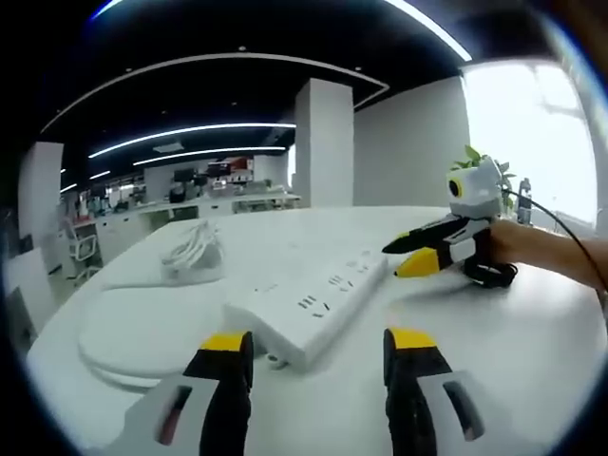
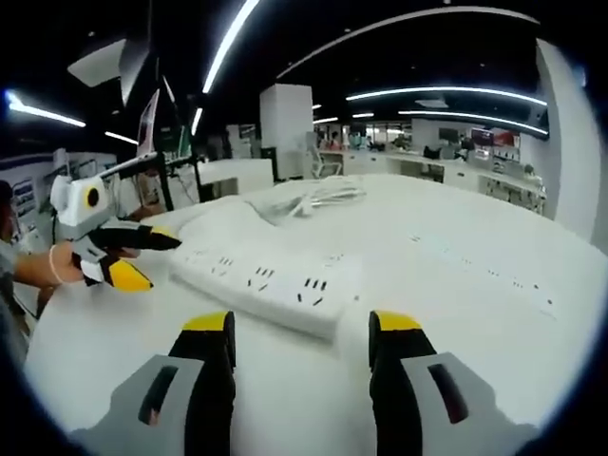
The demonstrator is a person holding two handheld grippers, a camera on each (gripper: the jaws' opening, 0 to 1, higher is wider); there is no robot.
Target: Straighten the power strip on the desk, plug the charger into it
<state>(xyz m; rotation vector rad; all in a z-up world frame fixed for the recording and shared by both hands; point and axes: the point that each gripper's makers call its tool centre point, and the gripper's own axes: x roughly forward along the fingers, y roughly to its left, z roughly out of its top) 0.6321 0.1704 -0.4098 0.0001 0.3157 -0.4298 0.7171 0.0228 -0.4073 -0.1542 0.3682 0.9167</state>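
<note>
Left tongs [image 1: 318, 366] and right tongs [image 2: 302, 351] both stand wide apart, holding nothing. White power strip [image 1: 318, 299] lies on the worktop [image 1: 494, 332] just ahead of both, untouched.

The power strip [image 1: 309, 296] is plain white with small dark socket slots along its top, and the worktop [image 1: 494, 332] under it is white as well. The coiled cable [image 1: 193, 249] behind it is white too. The left tool [image 1: 318, 366] has black jaws capped with yellow tips over grey bodies. The right tool [image 2: 299, 351] shows the same black, yellow and grey. Seen from the left gripper view, it has a white housing with a yellow ring.
</note>
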